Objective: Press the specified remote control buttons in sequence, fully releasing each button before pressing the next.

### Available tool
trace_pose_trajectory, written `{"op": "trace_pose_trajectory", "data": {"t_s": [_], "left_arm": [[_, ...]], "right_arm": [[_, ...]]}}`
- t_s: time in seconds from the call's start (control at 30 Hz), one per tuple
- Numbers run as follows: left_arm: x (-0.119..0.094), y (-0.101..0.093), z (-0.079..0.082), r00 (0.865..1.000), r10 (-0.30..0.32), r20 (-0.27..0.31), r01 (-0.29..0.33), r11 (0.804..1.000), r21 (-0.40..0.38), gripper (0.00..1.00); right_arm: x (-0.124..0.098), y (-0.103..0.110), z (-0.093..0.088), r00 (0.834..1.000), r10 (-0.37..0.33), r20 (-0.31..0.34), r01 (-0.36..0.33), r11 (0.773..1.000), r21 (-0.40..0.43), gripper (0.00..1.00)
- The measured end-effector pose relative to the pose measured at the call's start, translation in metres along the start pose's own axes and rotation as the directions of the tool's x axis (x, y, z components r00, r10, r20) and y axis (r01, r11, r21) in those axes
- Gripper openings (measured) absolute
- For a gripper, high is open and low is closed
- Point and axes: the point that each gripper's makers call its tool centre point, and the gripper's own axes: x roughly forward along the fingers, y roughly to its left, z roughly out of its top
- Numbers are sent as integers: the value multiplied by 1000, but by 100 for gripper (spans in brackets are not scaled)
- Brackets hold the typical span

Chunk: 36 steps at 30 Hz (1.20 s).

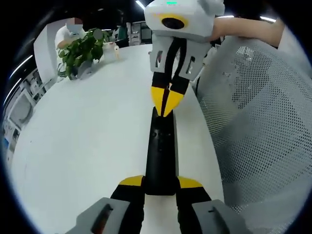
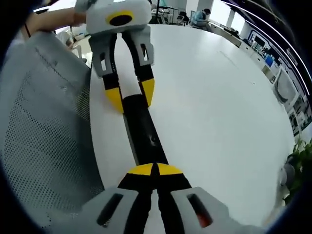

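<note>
While the remote control [image 1: 161, 156] lies lengthwise on the white tabletop [image 1: 92, 131], close to the edge beside a grey mesh chair [image 1: 263, 122], the left gripper [image 1: 161, 183] grips its near end, jaws spread just wide enough to clamp the black body from both sides. At the remote's far end the right gripper [image 2: 155, 170] has its yellow tips drawn together into a point, holding nothing, with that point resting on or just above the top face of the remote. This looks like a press in hand, so the sequence seems under way rather than finished; how many buttons are already done, and how many are left, I cannot tell. The buttons themselves are too small and dark to make out, and the closed tips cover the spot they meet, so actual contact is unsure. Beyond the remote, far across the tabletop, stands a potted plant [image 1: 80, 51] with a person [image 1: 68, 31] behind it.
</note>
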Motion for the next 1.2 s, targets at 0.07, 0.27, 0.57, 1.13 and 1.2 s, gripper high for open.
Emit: {"op": "trace_pose_trajectory", "data": {"t_s": [0.07, 0.27, 0.57, 1.13, 1.2], "left_arm": [[0, 0, 0, 1000, -1, 2, 1, 1000, 0, 24], [0, 0, 0, 1000, -3, 1, 3, 1000, 0, 24], [0, 0, 0, 1000, -8, 9, 8, 1000, -13, 24], [0, 1, 0, 1000, -6, 14, 6, 1000, -10, 24], [0, 1, 0, 1000, -5, 13, 5, 1000, -8, 24]], "right_arm": [[0, -1, 0, 1000, -2, -2, 2, 1000, -17, 0], [1, 0, 0, 1000, -20, 6, 20, 999, -42, 0], [1, -2, 1, 1000, -10, 14, 10, 1000, 23, 0], [6, 4, 11, 1000, -23, 4, 24, 985, -169, 0], [7, 5, 10, 999, -37, -3, 35, 981, -190, 0]]}}
